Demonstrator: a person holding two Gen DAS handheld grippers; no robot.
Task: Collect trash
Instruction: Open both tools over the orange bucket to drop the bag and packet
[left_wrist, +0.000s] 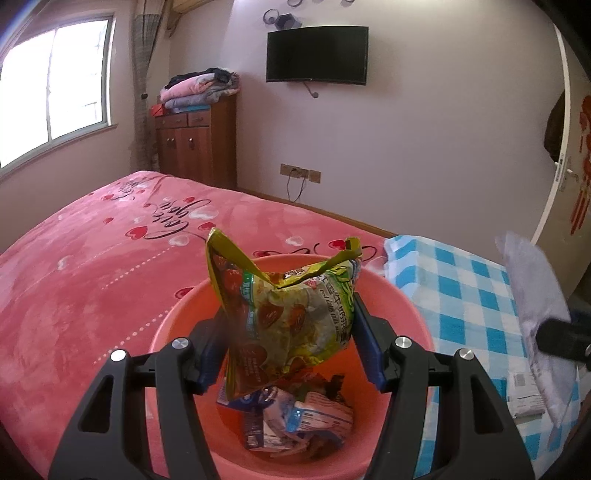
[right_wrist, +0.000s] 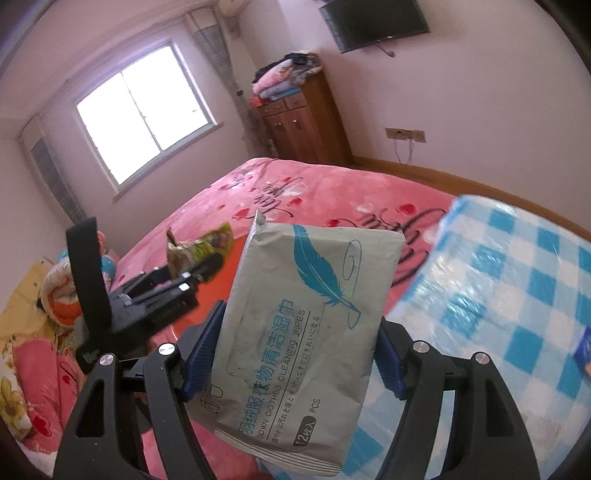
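My left gripper (left_wrist: 290, 334) is shut on a crumpled green and yellow snack bag (left_wrist: 288, 314), held just above an orange plastic bin (left_wrist: 177, 317) that sits on the bed. Several wrappers (left_wrist: 295, 421) lie in the bottom of the bin. My right gripper (right_wrist: 299, 354) is shut on a grey pack of cleaning wipes (right_wrist: 306, 325) printed with a blue feather, held up in the air. In the left wrist view that pack (left_wrist: 535, 314) shows blurred at the right edge. In the right wrist view the left gripper (right_wrist: 162, 295) with the snack bag (right_wrist: 199, 247) is at the left.
The bed carries a pink blanket with hearts (left_wrist: 92, 266) and a blue and white checked cover (left_wrist: 469, 295). A paper slip (left_wrist: 524, 395) lies on the checked cover. A wooden cabinet (left_wrist: 195, 147) with folded clothes stands by the far wall, under a wall-mounted TV (left_wrist: 317, 55).
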